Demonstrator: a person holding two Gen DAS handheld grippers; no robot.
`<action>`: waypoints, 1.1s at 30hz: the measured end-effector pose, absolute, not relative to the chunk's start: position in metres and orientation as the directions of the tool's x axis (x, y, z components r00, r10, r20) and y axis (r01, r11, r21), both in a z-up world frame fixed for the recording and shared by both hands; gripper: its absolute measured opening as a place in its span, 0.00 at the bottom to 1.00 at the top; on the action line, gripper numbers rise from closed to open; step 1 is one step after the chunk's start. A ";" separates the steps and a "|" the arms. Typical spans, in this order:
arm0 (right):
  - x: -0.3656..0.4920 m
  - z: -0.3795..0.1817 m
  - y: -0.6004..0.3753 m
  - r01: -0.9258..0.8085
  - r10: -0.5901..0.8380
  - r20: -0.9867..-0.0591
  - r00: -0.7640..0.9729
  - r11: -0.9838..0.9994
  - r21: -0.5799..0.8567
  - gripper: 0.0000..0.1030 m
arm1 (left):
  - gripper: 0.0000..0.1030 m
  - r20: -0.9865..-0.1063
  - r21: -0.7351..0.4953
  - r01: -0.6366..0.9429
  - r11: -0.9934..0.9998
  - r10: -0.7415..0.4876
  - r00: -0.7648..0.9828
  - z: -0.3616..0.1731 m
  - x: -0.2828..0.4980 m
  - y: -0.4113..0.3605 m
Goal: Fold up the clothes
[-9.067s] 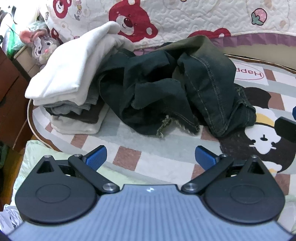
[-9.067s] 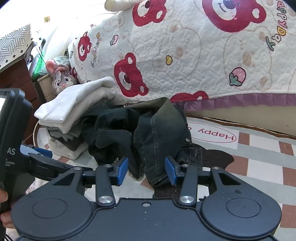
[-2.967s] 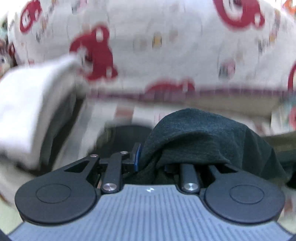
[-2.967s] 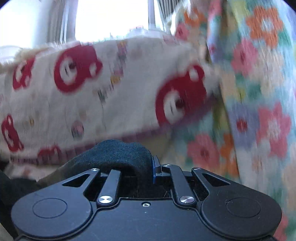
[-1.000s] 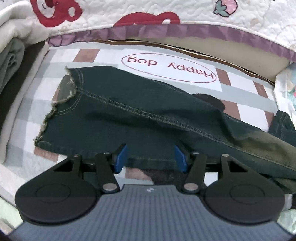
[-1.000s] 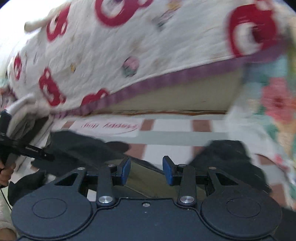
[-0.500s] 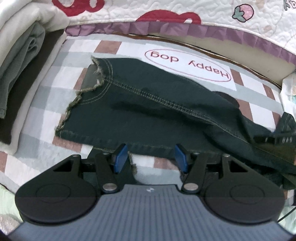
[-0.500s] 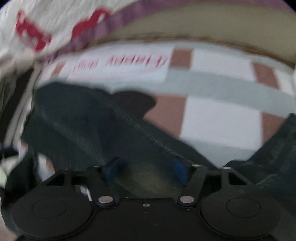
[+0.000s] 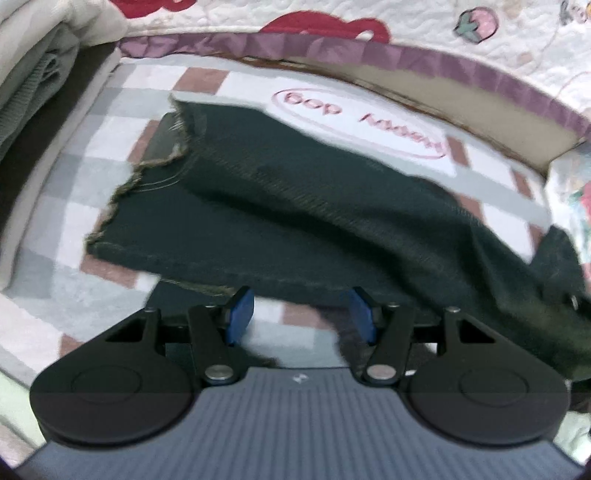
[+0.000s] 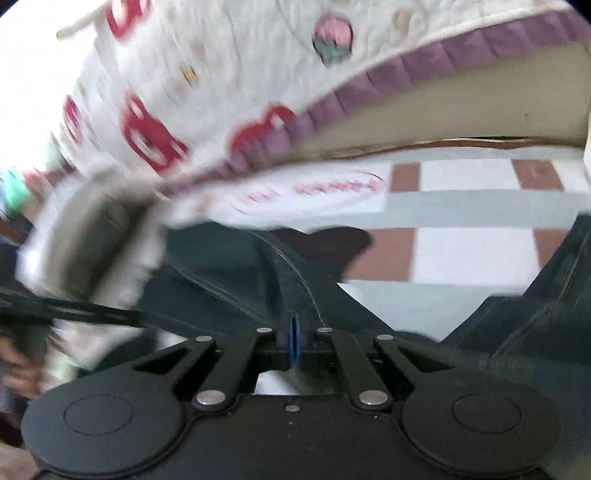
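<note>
Though blur hides detail, right gripper (image 10: 294, 341) pinches jeans (image 10: 236, 280).

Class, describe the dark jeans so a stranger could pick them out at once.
Start at the checked mat below the bear-print quilt. The dark jeans lie spread across it. Unlike the pale folded stack beside them, they are near-black denim with a frayed hem.

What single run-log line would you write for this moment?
stage: jeans spread on checked mat | left gripper: open, empty, at near edge | right gripper: shut at jeans seam, grasp unclear
</note>
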State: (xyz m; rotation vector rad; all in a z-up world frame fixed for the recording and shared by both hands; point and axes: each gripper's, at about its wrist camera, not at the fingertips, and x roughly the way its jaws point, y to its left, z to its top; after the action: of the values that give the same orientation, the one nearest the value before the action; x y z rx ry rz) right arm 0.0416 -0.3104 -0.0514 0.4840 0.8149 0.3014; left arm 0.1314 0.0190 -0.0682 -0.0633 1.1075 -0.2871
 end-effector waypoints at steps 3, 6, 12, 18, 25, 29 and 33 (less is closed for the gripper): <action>0.021 -0.051 -0.308 -0.095 0.526 -0.576 0.626 0.785 0.613 0.04 | 0.55 -0.864 -0.209 0.197 0.958 -0.275 0.422 -0.064 0.129 0.012; 0.005 -0.059 -0.308 -0.104 0.588 -0.565 0.579 0.740 0.664 0.04 | 0.56 -0.855 -0.225 0.198 0.954 -0.291 0.430 -0.059 0.127 0.006; -0.009 -0.080 -0.292 -0.160 0.689 -0.586 0.426 0.695 0.701 0.04 | 0.61 -0.861 -0.221 0.216 0.951 -0.294 0.415 -0.064 0.123 -0.012; -0.011 -0.089 -0.278 -0.199 0.688 -0.634 0.352 0.717 0.668 0.04 | 0.61 -0.893 -0.179 0.254 0.951 -0.265 0.365 -0.083 0.118 -0.035; -0.013 -0.099 -0.262 -0.248 0.677 -0.687 0.264 0.736 0.630 0.04 | 0.67 -0.925 -0.132 0.300 0.945 -0.226 0.307 -0.106 0.113 -0.061; -0.019 -0.101 -0.255 -0.279 0.691 -0.689 0.218 0.720 0.635 0.03 | 0.69 -0.926 -0.138 0.278 0.951 -0.224 0.305 -0.108 0.119 -0.060; -0.027 -0.091 -0.246 -0.328 0.658 -0.716 0.232 0.746 0.580 0.03 | 0.69 -0.926 -0.145 0.255 0.956 -0.222 0.304 -0.111 0.126 -0.058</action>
State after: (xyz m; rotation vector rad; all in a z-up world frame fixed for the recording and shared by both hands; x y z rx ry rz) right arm -0.0268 -0.2463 -0.0907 0.3380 1.1501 0.6956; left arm 0.1258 -0.0580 -0.1105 0.0309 1.2214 -0.3161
